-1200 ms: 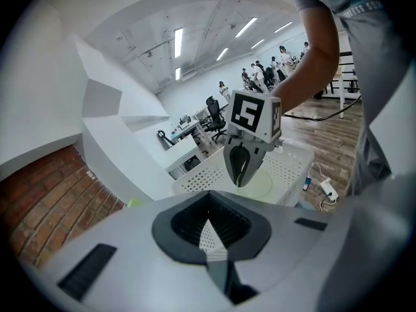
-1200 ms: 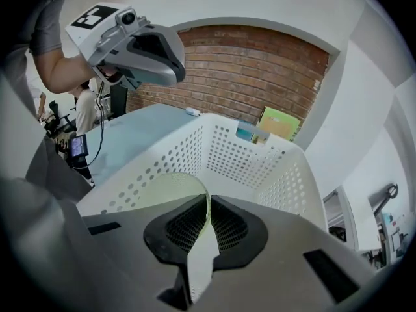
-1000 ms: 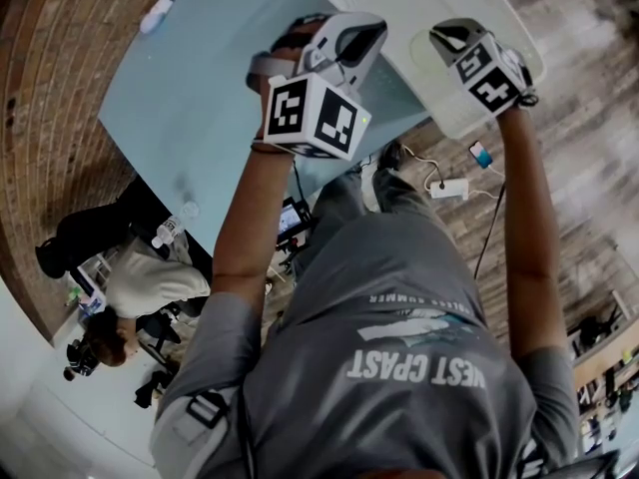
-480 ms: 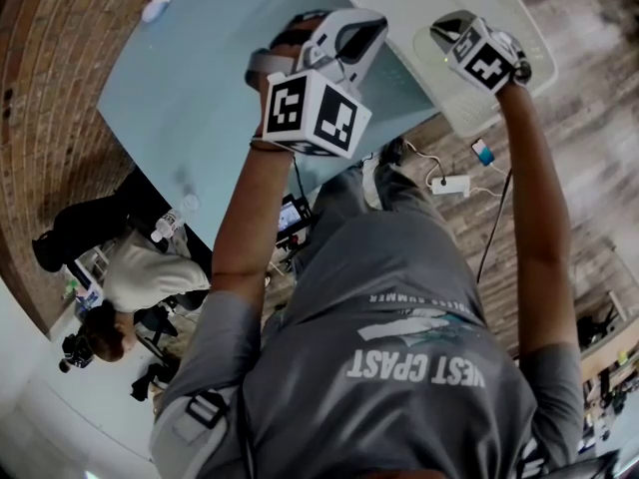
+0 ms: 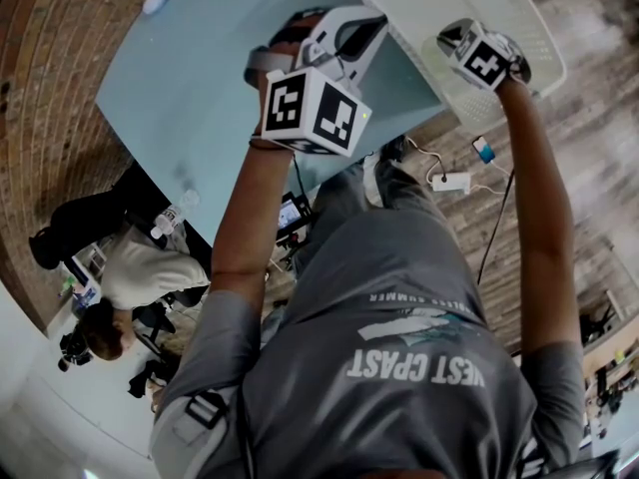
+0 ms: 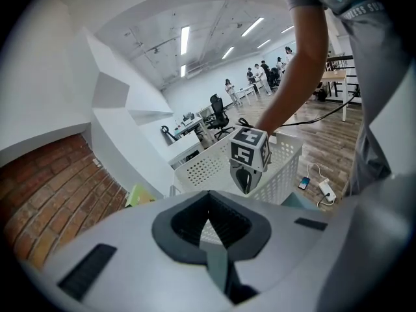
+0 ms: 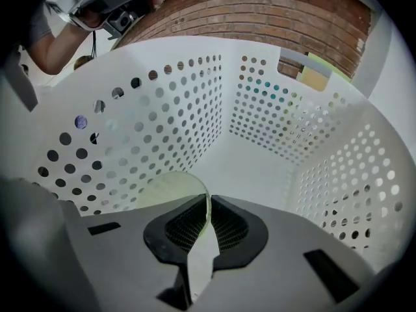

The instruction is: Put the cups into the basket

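Right gripper view: the right gripper (image 7: pixel 205 214) pinches a translucent cup (image 7: pixel 159 188) by its wall, deep inside the white perforated basket (image 7: pixel 260 109). The left gripper (image 6: pixel 209 227) idles, jaws pressed together on nothing. Letting the cup go seems the next move.

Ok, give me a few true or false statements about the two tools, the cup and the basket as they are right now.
1. The right tool points into the basket. True.
2. The right tool is empty. False: its jaws are shut on the thin wall of a pale translucent cup.
3. The left tool holds a second cup. False: its jaws are together with nothing between them.
4. The basket has white walls full of round holes. True.
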`<state>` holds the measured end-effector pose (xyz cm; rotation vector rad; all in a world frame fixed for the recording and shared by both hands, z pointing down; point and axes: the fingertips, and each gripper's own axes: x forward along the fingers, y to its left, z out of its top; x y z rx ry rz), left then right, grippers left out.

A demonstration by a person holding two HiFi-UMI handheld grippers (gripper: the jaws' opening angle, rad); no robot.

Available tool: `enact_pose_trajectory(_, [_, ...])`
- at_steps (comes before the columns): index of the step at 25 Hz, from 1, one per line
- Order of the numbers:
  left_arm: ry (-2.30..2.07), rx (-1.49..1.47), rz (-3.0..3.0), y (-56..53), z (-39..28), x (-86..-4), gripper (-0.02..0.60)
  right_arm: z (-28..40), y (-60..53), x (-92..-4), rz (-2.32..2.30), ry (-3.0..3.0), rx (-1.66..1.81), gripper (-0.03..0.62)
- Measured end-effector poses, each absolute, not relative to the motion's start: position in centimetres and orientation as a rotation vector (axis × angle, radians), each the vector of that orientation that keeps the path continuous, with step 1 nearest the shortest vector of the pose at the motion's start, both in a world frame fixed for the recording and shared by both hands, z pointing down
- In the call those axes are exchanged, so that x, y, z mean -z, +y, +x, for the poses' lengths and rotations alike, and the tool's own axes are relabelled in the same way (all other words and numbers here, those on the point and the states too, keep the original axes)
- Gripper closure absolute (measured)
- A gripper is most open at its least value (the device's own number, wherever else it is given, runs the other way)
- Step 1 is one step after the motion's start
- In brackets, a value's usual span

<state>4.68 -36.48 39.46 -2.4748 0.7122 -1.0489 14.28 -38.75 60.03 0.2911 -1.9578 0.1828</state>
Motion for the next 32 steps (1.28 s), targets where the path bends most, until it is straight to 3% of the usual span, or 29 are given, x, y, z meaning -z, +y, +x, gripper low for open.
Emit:
enact_pose_trajectory(6, [0.724, 1.044, -2.474, -36.2, 3.8, -39.4, 0.580, 14.8, -39.1, -61.0, 0.286, -1.938, -0.153, 0.557])
enact_pose_trajectory(11, [0.736, 1.037, -2.469, -35.7, 3.3, -38.9, 0.580, 14.2, -39.2, -57.3, 0.310, -1.961, -0.061, 0.487])
enact_pose_trajectory(23, [0.762, 0.993, -2.443, -34.2, 2.5, -37.0, 0.580, 11.7, -39.6, -45.1, 0.437, -2.006, 0.330, 0.488])
enact_pose_trajectory(28, [0.783, 0.974, -2.431, -33.3, 2.1, -36.1, 0.580, 10.6, -37.9, -40.7, 0.541, -2.077, 0.441, 0.566])
enact_pose_trajectory(32, [0.801, 0.962, -2.431, -32.4, 1.7, -35.5, 0.580, 8.9, -35.3, -37.7, 0.560, -2.166, 0.483, 0.580])
